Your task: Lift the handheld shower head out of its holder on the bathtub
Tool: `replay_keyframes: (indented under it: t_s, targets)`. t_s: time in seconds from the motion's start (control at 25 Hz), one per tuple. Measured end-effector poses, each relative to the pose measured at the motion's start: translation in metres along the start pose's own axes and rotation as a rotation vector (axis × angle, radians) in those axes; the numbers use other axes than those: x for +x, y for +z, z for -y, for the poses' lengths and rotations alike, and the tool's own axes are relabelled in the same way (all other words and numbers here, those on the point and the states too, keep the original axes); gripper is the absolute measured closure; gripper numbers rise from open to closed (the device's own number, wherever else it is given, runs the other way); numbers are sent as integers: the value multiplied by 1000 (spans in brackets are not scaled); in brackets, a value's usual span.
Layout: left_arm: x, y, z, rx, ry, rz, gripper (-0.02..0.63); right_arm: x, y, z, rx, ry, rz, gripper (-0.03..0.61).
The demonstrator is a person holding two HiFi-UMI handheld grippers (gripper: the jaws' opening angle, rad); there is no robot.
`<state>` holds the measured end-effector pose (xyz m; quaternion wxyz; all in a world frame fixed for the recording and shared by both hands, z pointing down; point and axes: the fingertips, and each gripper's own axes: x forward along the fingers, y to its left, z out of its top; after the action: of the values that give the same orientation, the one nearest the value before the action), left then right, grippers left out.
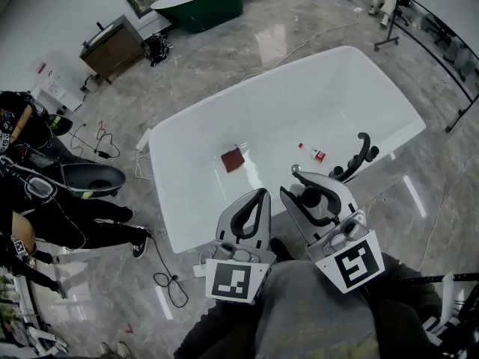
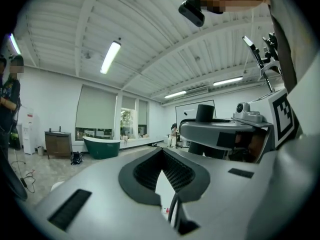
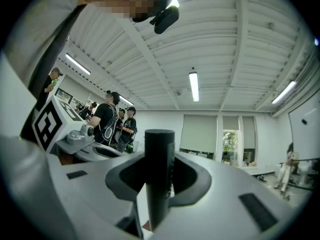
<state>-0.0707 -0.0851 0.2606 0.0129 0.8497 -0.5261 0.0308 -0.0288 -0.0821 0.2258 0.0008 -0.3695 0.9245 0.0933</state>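
The white bathtub [image 1: 162, 172] fills the middle of the head view. A black curved faucet and holder [image 1: 358, 158] stands on its near right rim. My right gripper [image 1: 308, 193] is near that rim, to the left of the holder. It is shut on the black shower head handle [image 1: 310, 198]. In the right gripper view the handle [image 3: 159, 164] stands upright between the jaws of the right gripper [image 3: 160, 184]. My left gripper [image 1: 262, 194] hovers beside it over the tub's near edge, shut and empty. In the left gripper view the left gripper [image 2: 161, 151] has its tips together.
A red-brown square [image 1: 233, 159] and a small bottle [image 1: 314, 154] lie inside the tub. People [image 1: 45, 200] and a dark basin [image 1: 97, 178] are at the left, with cables [image 1: 168, 283] on the floor. A green bathtub [image 1: 202, 4] and a wooden cabinet [image 1: 112, 47] stand far back.
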Motion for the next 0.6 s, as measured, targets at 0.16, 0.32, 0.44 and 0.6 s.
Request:
replay_keyframes:
  t_s: [0.16,0.32,0.44,0.6]
  targets:
    - [-21,-1,42,-12,-3,-15,612,-45,24,-3,4,-9,20,468]
    - [-46,-10,72,-44,14,-47,612,-84,47,-14,-35,5,61,468]
    - [-56,-9,90,-42,21,-41,612,-105,49,-23,-40,21,60,468]
    - [-61,-9,101,-38,22,-36,612,-115,44,-29,-47,37,54,468]
